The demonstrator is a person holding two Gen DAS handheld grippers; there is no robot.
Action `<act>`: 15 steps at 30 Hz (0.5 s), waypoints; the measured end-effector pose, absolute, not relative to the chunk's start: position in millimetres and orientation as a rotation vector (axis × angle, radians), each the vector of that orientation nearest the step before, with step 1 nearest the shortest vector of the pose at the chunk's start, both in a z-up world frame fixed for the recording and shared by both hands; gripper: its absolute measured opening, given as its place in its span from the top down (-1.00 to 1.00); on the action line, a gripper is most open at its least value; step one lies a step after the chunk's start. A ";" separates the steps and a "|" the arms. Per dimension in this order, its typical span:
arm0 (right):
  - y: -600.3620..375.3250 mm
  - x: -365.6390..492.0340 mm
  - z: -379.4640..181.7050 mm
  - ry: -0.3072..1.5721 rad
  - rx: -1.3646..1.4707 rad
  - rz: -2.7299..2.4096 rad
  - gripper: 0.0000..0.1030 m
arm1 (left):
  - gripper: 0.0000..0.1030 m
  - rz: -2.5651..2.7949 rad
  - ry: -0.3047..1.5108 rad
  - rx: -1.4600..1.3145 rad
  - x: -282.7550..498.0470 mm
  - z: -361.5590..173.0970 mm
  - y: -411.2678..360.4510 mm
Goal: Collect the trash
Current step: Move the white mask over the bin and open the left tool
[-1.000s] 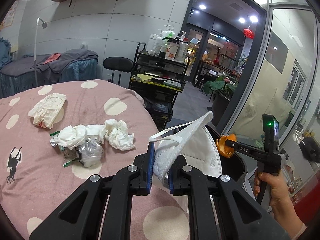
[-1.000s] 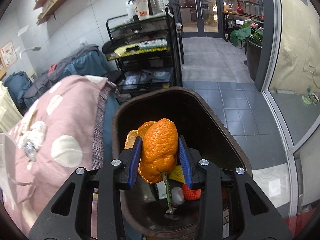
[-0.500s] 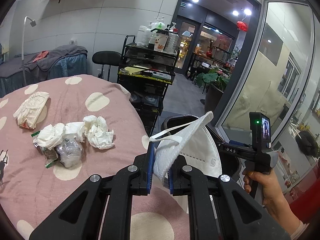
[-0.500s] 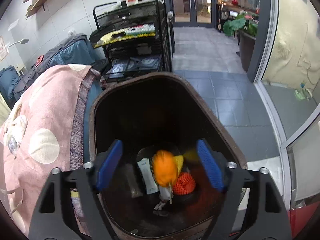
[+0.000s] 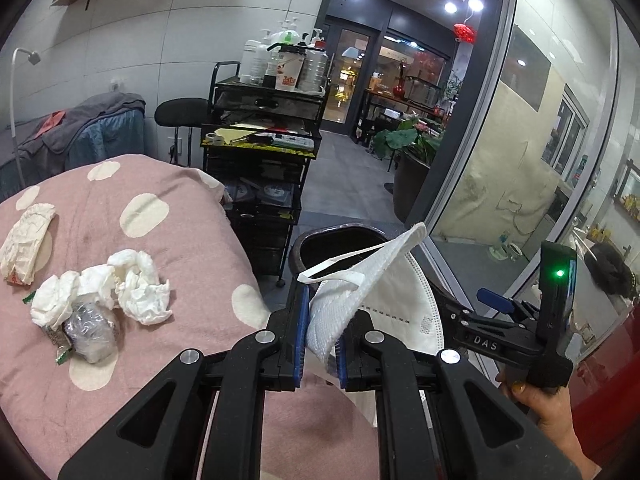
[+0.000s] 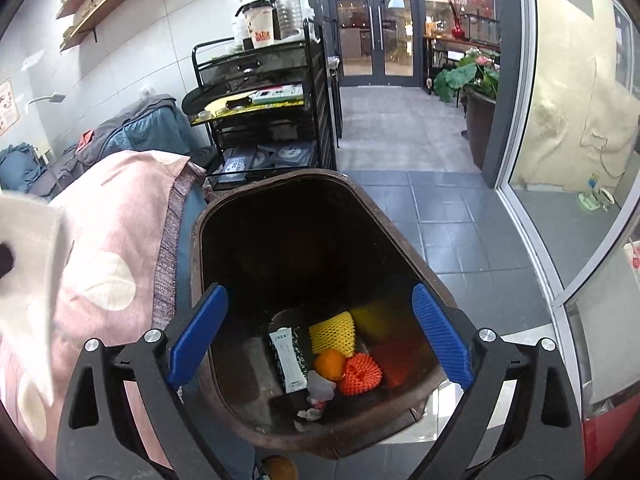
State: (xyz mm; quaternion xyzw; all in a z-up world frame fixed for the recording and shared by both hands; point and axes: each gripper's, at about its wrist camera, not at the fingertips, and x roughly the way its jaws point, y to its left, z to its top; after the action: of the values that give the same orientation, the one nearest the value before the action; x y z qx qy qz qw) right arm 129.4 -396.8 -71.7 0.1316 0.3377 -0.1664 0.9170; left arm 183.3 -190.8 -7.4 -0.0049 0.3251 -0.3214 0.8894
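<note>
The white face mask (image 5: 384, 292) looks like soft quilted nonwoven fabric, matt, with a flat elastic strap. It sits between ribbed blue rubbery pads on the matt black plastic left gripper (image 5: 320, 338), whose arms carry shiny metal screw heads. The pink bed cover with cream spots (image 5: 168, 216) is a woven, slightly fuzzy cloth. At the left of the frame, the crumpled white tissues (image 5: 136, 284) are thin creased paper, and the clear wrapper (image 5: 90, 330) below them is crinkled glossy plastic. The dark brown bin (image 6: 400, 240) seems to be smooth, faintly glossy plastic; inside lie yellow foam netting (image 6: 334, 330), orange foam netting (image 6: 360, 374) and a dimpled orange peel (image 6: 329, 363).
</note>
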 end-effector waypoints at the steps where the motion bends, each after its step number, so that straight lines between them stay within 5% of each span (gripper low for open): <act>1: -396.1 125.3 -69.4 0.685 0.262 -0.350 -0.82 | 0.77 -0.672 0.680 -0.009 185.4 -7.9 -194.0; 15: -396.2 87.5 -67.1 0.638 0.253 -0.370 -0.86 | 0.77 -0.712 0.731 0.074 218.1 -12.0 -256.7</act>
State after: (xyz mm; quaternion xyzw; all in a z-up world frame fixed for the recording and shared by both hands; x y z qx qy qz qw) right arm 87.5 -396.2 -67.1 0.1231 0.3110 -0.1805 0.9249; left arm 218.1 -256.7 -12.0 0.0354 0.3498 -0.3406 0.8720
